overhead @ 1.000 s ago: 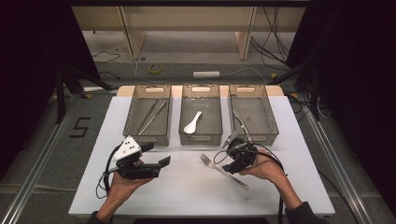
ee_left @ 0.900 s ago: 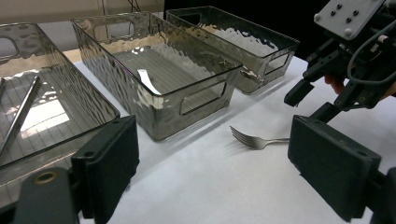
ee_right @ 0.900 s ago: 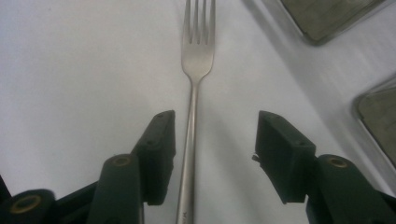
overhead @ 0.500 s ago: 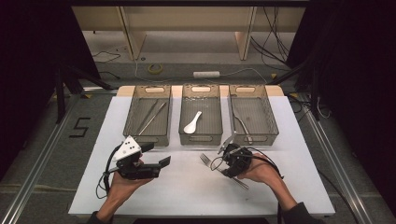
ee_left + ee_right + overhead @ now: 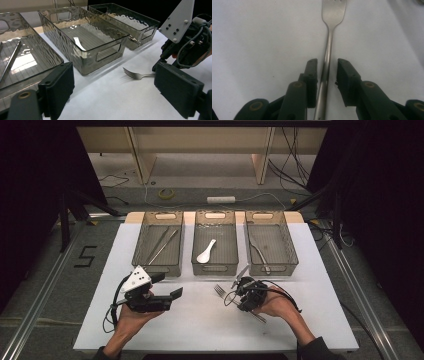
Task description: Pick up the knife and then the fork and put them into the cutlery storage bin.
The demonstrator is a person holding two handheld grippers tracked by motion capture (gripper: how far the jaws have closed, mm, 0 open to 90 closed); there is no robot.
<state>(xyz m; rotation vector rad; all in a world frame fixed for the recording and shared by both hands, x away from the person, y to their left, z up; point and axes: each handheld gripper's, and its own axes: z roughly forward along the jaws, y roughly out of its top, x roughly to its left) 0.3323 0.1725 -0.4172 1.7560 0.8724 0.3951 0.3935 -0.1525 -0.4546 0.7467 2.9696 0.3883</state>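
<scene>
White table [image 5: 200, 330]: right gripper [image 5: 326, 72] fingers have just been closing, straddling the fork [image 5: 329, 42] handle, gap remaining; left gripper [image 5: 112, 90] wide, idle.

I see a silver fork [image 5: 226, 295] on my white table [image 5: 310, 270]. Three smoky grey clear bins [image 5: 215, 242] with a rippled pattern sit at the far side; the middle one has a white spoon [image 5: 205, 253], the left one silver tongs [image 5: 161, 246]. My left gripper [image 5: 167, 287] is black with a light grey plate [image 5: 136, 279] dotted black. My right gripper's [image 5: 326, 75] jaws are dark green-black with brass-coloured pins. A black "5" [image 5: 85, 256] marks the grey floor.
</scene>
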